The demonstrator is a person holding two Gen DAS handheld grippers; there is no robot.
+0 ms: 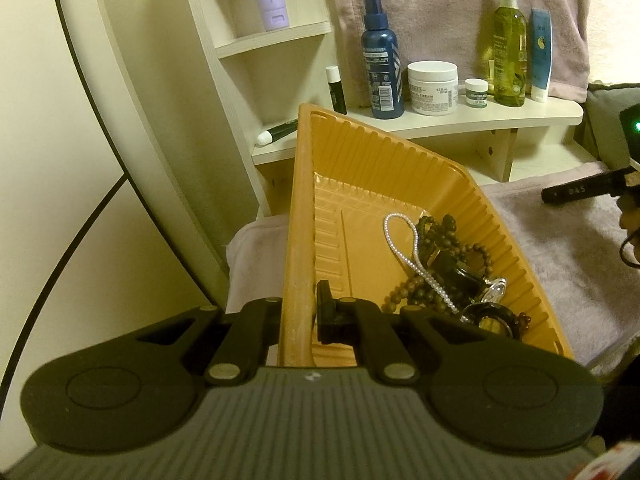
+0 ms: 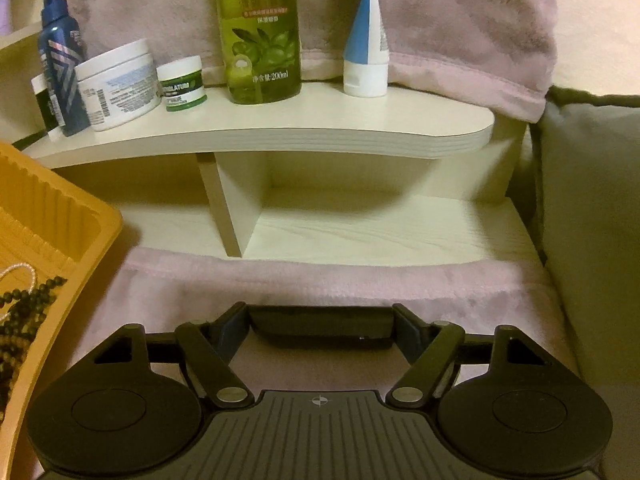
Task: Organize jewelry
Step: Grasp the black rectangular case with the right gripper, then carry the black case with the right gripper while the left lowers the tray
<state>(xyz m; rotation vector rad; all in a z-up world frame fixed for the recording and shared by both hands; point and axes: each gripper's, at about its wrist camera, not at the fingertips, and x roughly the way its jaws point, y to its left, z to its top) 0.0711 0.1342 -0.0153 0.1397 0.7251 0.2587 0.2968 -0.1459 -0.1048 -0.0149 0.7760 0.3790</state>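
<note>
- Left gripper [image 1: 304, 316] clamped on the orange tray [image 1: 360, 152] wall; beads [image 1: 436, 240] inside.
- Right gripper [image 2: 320, 328] jaws apart around a black object; contact unclear.
- Green bottle [image 2: 260, 40]: "OLIVE", "200ml".

Each matte black two-finger gripper, the left gripper [image 1: 298, 314] and the right gripper [image 2: 320, 326], is built alike: a dark grey ribbed body, two round black side discs, and angled black link arms pinned by silver screws. A small white crosshair mark is printed on each ribbed body.
</note>
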